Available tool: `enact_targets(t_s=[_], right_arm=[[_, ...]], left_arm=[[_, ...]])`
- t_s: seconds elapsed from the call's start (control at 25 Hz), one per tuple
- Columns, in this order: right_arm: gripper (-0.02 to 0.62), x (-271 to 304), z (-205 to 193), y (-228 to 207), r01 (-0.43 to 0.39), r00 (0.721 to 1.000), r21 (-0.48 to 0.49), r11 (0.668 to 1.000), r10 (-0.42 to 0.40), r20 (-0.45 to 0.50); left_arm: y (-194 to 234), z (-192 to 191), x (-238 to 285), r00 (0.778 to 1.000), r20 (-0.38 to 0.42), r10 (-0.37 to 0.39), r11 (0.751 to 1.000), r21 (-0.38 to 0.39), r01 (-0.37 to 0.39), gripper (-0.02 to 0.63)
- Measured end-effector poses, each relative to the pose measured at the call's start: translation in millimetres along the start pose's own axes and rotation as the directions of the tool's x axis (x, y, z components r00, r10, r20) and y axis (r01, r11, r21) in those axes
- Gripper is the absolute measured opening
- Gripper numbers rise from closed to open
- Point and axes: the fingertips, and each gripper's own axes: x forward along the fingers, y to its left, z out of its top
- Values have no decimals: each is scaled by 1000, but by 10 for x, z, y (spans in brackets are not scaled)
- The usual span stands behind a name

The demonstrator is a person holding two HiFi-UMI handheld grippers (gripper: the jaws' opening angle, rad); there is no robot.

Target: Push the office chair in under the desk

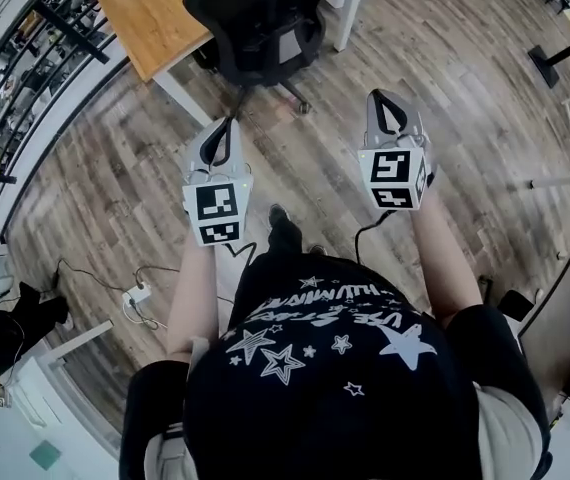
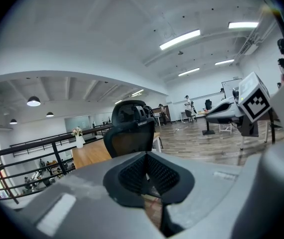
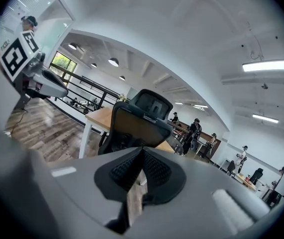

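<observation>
A black mesh-backed office chair (image 1: 257, 13) stands on the wood floor in front of a wooden desk (image 1: 150, 10) with white legs, its back toward me. It shows ahead of both grippers, as the chair (image 2: 130, 128) in the left gripper view and the chair (image 3: 138, 121) in the right gripper view. My left gripper (image 1: 227, 125) and right gripper (image 1: 382, 98) are held side by side a short way behind the chair, apart from it. Both are shut with nothing between the jaws.
A black railing (image 1: 40, 63) runs past the desk at the left. A power strip (image 1: 136, 294) with cables lies on the floor at my left. Chair castors (image 1: 301, 106) stick out toward me. Other desks and several people stand far off across the room.
</observation>
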Motion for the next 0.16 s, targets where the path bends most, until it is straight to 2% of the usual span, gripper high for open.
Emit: enact_targets(t_s=[0.16], right_arm=[[2,-193,-64,74,-6,1000,5,1000,6,7]], left_arm=[[-133,-56,-196,1000,0,-3,1000,2,3,2]])
